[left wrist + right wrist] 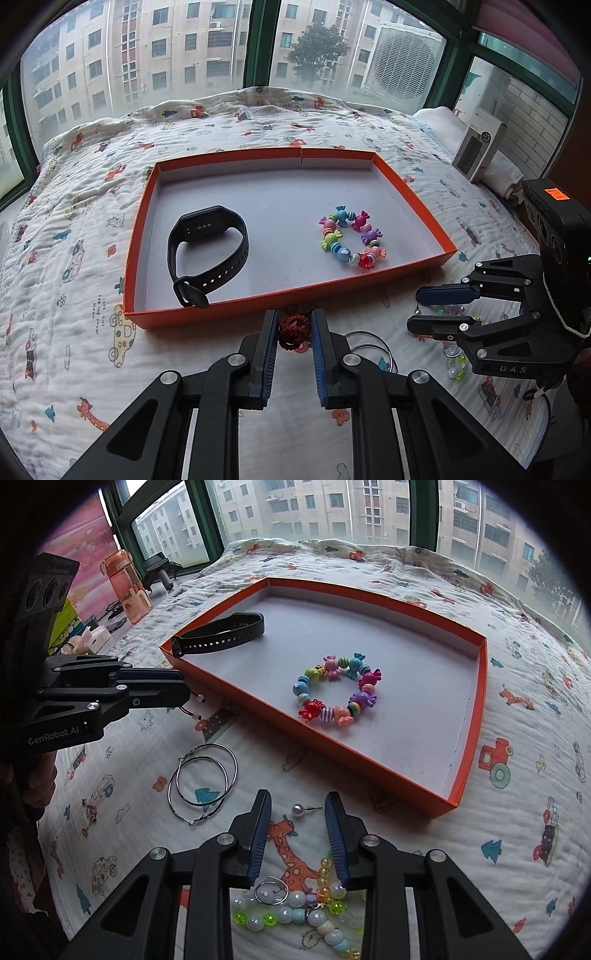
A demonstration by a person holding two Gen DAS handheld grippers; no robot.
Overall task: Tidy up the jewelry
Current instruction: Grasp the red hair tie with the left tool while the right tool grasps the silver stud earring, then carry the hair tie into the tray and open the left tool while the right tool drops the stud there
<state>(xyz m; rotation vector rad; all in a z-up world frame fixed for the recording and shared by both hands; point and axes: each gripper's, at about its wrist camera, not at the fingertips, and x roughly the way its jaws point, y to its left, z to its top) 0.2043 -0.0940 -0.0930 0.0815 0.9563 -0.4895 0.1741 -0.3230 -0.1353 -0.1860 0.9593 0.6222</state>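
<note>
Watch (207, 254) and candy bracelet (351, 240) already lie mid-frame in the orange tray (236, 314) on the bed. The left hand-held gripper (294, 332) pinches a red cord bracelet (291, 330) at the tray's near edge; the right hand-held gripper (297, 830) hangs open over a pearl stud (298, 809), with hoops (203, 782) and beads (317, 915) still outside at the bottom.

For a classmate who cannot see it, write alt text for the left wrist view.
The left gripper pinches a red braided bracelet just outside an orange tray holding a black smartwatch and a candy-bead bracelet. The right gripper hovers at right.
</note>
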